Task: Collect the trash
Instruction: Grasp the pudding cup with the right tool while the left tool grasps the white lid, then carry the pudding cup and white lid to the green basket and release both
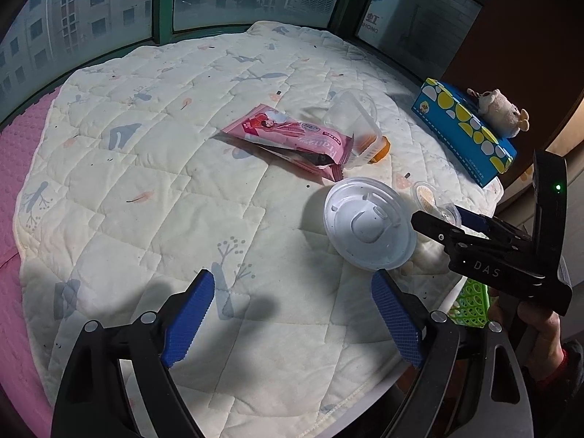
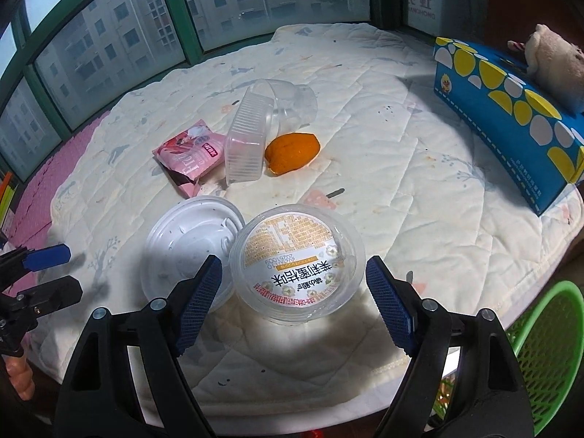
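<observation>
My right gripper (image 2: 292,303) hung with fingers apart over the tub (image 2: 297,266), which lay on the quilt (image 2: 401,168) touching the lid (image 2: 189,252). It looked light, thin and slippery; I judged its rim the place to grip.

Left wrist view: set above the quilt's (image 1: 146,153) near edge, facing down and toward the far windows (image 1: 109,11); the lid (image 1: 368,222) lies to its right. Right wrist view: set farther right and closer, directly over the tub (image 2: 297,266). Shared field: lid (image 2: 189,241), pink wrapper (image 1: 292,138), orange (image 2: 292,151), blue box (image 1: 463,127).
</observation>
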`<state>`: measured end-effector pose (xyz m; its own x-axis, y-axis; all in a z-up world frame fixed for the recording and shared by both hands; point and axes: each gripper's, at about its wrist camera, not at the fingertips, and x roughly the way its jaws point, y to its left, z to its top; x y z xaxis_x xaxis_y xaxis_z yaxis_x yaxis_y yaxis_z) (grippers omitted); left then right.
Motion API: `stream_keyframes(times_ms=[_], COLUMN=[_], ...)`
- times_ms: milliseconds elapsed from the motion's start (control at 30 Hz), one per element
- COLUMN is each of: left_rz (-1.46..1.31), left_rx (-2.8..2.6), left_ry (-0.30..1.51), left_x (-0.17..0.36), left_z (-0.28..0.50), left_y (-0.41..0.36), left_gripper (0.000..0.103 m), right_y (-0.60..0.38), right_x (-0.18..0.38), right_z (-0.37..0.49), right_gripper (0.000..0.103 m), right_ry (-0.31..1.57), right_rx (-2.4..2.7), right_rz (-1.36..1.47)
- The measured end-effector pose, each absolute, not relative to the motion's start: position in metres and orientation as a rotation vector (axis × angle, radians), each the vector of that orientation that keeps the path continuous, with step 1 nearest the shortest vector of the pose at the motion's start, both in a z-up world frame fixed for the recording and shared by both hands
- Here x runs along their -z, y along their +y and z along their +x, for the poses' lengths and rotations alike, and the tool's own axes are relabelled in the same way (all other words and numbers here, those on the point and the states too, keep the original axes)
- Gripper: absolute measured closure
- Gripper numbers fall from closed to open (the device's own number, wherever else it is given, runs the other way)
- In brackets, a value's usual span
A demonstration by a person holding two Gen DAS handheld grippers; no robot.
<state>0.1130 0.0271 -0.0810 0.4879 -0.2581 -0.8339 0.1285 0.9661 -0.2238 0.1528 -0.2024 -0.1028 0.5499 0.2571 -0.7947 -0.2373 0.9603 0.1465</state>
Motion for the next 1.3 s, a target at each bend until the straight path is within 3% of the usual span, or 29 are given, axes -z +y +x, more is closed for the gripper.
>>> stream_keyframes(times_ms=[200,600,1300], left_rz=[-0.117,-0.019,0.132], left_rx=[0.260,0.339,0.394], left_ry=[1.046,1.048,1.087], left_x=[0.084,0.089,0.116], left_z=[0.118,0.135,0.160], left_y=[0.016,-0.024,-0.069], left_gripper=[0.018,0.010,0.009], right_y=[-0.204,-0.227,-0.303], right_x=[0.104,0.073,0.061], right_z=[0.155,0.138,0.084], right_gripper=[0.036,0.036,0.036], right_ry=[0.945,0.870,0.825], right_rx=[-0.290,-0.277,-0.126], right_rz=[0.047,0.100,0.210])
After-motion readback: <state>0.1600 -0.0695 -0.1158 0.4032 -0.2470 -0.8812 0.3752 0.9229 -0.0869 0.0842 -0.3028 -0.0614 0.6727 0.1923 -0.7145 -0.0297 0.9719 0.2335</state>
